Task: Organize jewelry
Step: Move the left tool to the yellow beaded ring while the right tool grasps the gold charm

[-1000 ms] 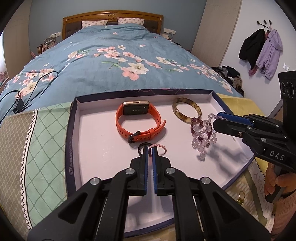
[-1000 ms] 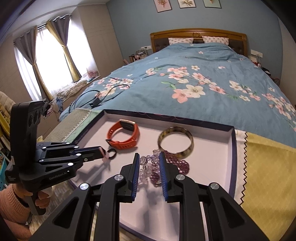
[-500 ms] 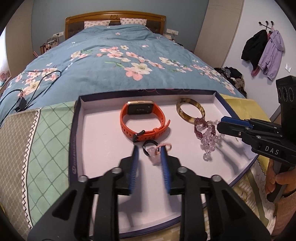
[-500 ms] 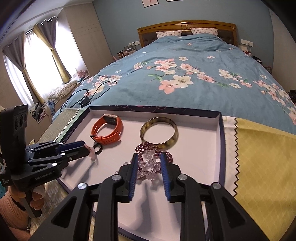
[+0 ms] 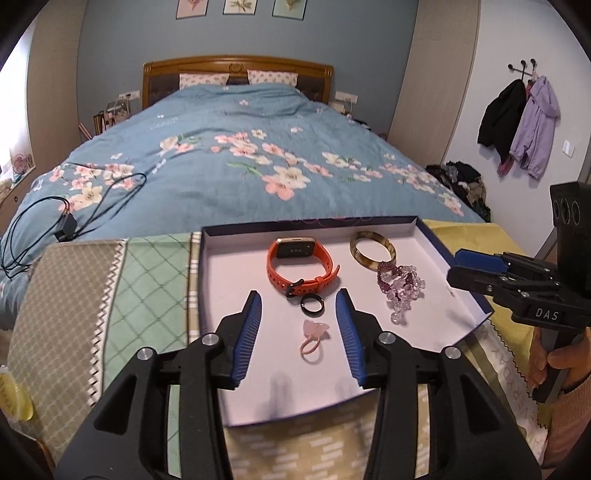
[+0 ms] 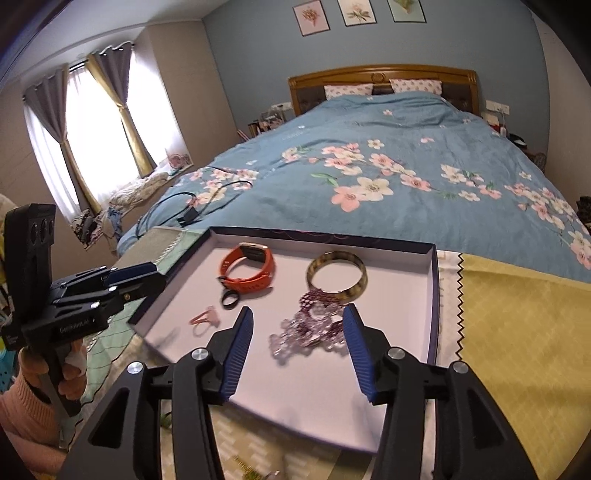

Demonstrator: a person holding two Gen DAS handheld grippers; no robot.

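In the tray lie five pieces: one pink ring, one black ring, one orange watch, one tortoiseshell bangle and one heap of clear and purple beads. The pink ring lies on the white floor of the tray between the fingers of my left claw, touching neither; those jaws have just been opening and stand spread. The black ring sits just beyond it, beside the watch's buckle. My right claw is spread too, its jaws having just opened, with the beads lying loose on the tray between the blue pads. The beads touch the bangle's near edge.

The tray rests on a patchwork cloth of green, tan and yellow at the foot of a bed with a blue flowered quilt. One black cable trails on the quilt. Two pillows lean at the wooden headboard, three pictures hang above, and two coats hang on the wall. One curtained window shows in the right view.
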